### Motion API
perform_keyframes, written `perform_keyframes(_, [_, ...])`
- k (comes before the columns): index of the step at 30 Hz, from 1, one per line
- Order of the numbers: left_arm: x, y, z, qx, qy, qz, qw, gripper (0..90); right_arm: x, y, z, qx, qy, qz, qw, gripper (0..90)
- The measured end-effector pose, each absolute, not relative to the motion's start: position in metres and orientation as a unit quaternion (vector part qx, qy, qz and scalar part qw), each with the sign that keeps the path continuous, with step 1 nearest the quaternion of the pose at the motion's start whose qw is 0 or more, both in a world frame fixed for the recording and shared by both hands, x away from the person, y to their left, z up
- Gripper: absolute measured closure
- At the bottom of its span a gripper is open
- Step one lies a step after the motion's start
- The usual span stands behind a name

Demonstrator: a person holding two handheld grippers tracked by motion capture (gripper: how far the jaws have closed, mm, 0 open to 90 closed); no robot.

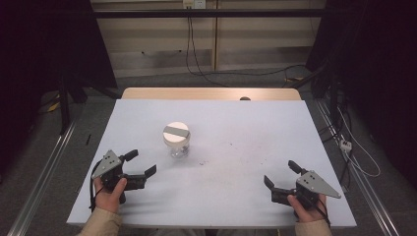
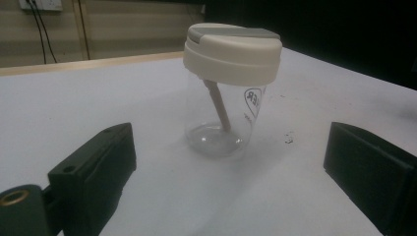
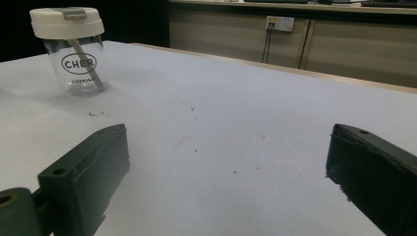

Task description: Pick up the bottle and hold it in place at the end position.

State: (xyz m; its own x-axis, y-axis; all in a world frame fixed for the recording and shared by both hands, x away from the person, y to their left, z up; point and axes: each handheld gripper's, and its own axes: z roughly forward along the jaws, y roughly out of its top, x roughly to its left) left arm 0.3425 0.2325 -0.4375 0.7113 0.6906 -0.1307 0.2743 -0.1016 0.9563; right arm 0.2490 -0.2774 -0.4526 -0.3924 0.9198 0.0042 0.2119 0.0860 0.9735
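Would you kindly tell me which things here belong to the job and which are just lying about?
In the job:
- clear jar with cream lid
- left hand-held gripper, open
- right hand-held gripper, open

Lying about:
- dark specks on the table
- floor cables

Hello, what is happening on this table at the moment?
A person sits at a white table with a claw in each hand. The left claw and the right claw are both open and hold nothing. Between them, nearer the left one, stands a clear cup with a cream lid on it and a straw-like tube inside. Neither claw touches the cup; the left one points at it.
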Motion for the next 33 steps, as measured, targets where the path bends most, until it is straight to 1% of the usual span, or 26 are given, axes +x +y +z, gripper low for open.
perform_keyframes(12, [0.346,0.224,-0.435,0.718,0.339,0.183,0.58,5.3,0.25,-0.276,-0.453,0.43,0.656,0.523,0.334,2.4])
perform_keyframes(22, [0.352,0.2,-0.432,0.735,0.339,0.197,0.553,5.3,0.25,-0.275,-0.453,0.427,0.657,0.522,0.338,2.4])
perform_keyframes(33, [0.359,0.181,-0.432,0.726,0.364,0.196,0.549,4.8,0.25,-0.275,-0.453,0.427,0.657,0.521,0.339,2.5])
